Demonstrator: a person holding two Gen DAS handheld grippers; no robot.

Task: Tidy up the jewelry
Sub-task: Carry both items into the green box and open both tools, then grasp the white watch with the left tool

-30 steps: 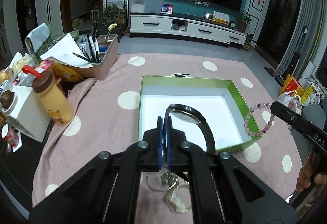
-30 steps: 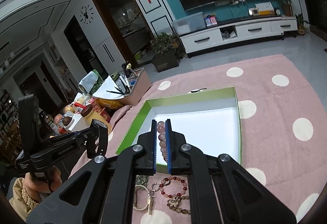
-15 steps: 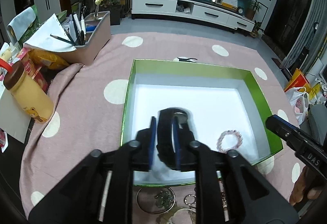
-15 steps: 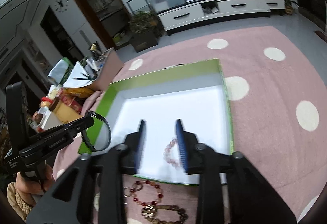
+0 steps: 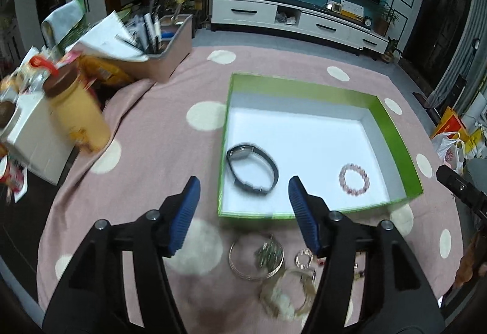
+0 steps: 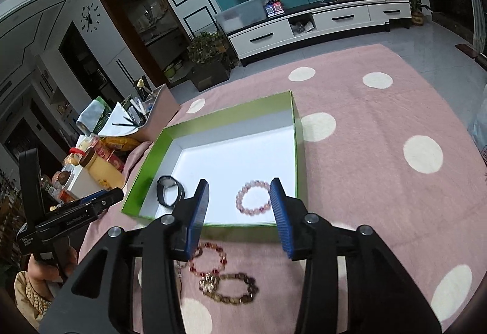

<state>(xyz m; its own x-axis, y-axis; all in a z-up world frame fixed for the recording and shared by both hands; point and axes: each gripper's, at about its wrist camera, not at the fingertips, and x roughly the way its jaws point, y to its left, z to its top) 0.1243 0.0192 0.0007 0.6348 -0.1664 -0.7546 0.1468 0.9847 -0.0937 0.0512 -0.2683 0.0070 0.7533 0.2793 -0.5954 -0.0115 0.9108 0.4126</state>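
- Both claws are spread and empty: your left gripper (image 5: pixel 243 206) hangs with its jaws wide over the near-left corner of the green box (image 5: pixel 392 133), and your right gripper (image 6: pixel 239 212) is just as wide over the box's near edge.
- Two pieces already lie on the white floor of the box: the black watch (image 5: pixel 252 168) by the near-left corner, and the pink bead bracelet (image 5: pixel 354 179) toward the near-right corner, well apart from each other.
- What's left to sort sits on the pink dotted cloth (image 5: pixel 158 121), just outside the box's near edge and close under your claws.
- From the left wrist view, you have the thin wire bangle (image 5: pixel 255 261) with a small charm inside it, a little sparkly ring (image 5: pixel 303 258) beside it, and a pale chunky bracelet (image 5: pixel 278 300) nearer to you. Blur hides finer detail.
- From the right wrist view, the red bead bracelet (image 6: pixel 210 258) lies just beyond the box's near wall, and the brown bead bracelet (image 6: pixel 234 291) touches it on the side nearer you.
- The relation your next move probably turns on: every loose piece lies behind your fingertips, toward you, so each claw has to draw back and dip.
- Your left claw looks nearer the bangle, your right nearer the red beads.
- The brown bracelet's long axis runs roughly side to side, so it looks easiest to pinch across its band.
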